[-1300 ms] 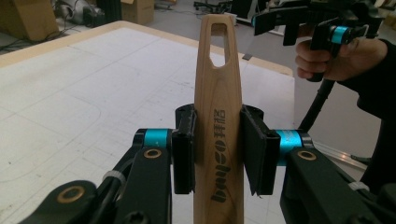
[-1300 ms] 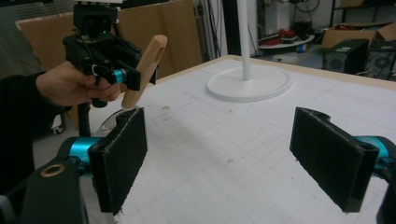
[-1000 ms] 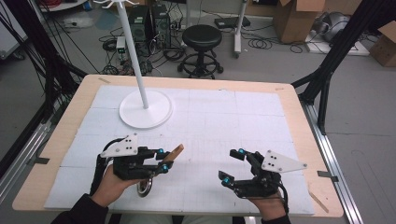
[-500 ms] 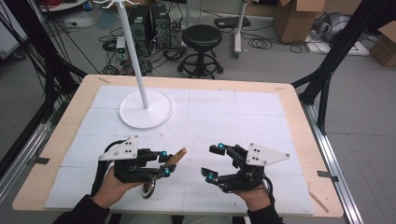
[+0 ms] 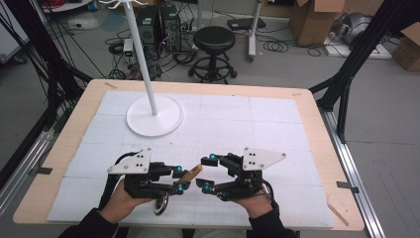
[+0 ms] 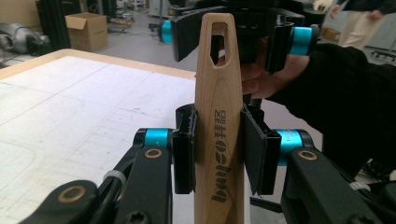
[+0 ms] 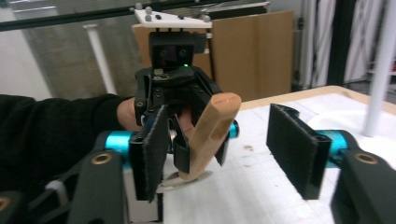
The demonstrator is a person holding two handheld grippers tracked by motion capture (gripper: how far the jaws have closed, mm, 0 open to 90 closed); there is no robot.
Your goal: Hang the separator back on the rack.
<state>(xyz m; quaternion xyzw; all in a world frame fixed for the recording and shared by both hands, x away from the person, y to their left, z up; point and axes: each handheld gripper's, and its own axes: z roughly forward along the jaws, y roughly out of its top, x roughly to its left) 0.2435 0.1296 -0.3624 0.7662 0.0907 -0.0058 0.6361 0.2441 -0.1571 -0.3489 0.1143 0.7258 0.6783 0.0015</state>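
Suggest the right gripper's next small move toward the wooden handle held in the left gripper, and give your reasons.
Probably ease the right gripper a little further over the free end of the wooden handle. The left gripper is clamped on the handle's middle, and the right jaws, which have just been closing, stand either side of its tip with gaps showing, so no grip yet.

On the wooden handle [image 6: 219,140] you can read dark burned-in lettering running lengthwise, roughly "buyeo", followed by two characters too stylised to make out; you will find no other legible text.
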